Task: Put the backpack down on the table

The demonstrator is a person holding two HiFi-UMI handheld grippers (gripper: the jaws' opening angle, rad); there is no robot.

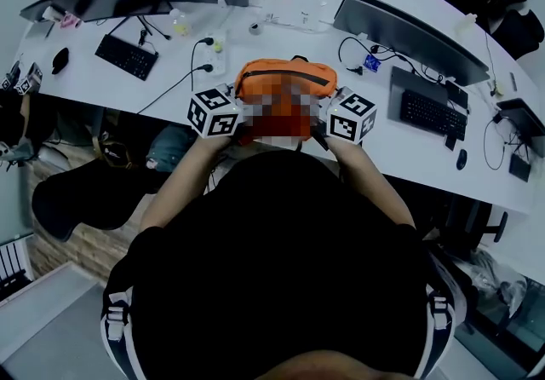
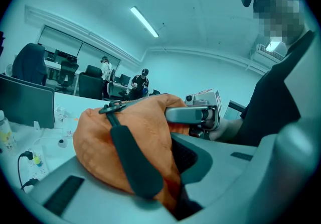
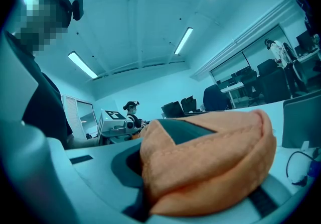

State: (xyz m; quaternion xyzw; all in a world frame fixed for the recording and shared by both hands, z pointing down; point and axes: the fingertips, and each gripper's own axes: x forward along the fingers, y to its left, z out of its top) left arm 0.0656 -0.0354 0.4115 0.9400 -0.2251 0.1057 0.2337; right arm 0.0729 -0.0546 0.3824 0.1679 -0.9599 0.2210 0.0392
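The person's dark torso fills the near view. Beyond it the orange backpack is over the near edge of the desk, gripped at both sides, probably to set it down level. The left tongs are clenched on its fabric beside a black strap. The right tongs pinch a fold.

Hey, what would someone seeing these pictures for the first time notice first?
The bright orange backpack stands out, at the near edge of the long white table. It is clamped from both sides by the left hand-held gripper and the right hand-held gripper, each bearing a black-and-white marker cube. Dark monitors and keyboards line the table behind it.
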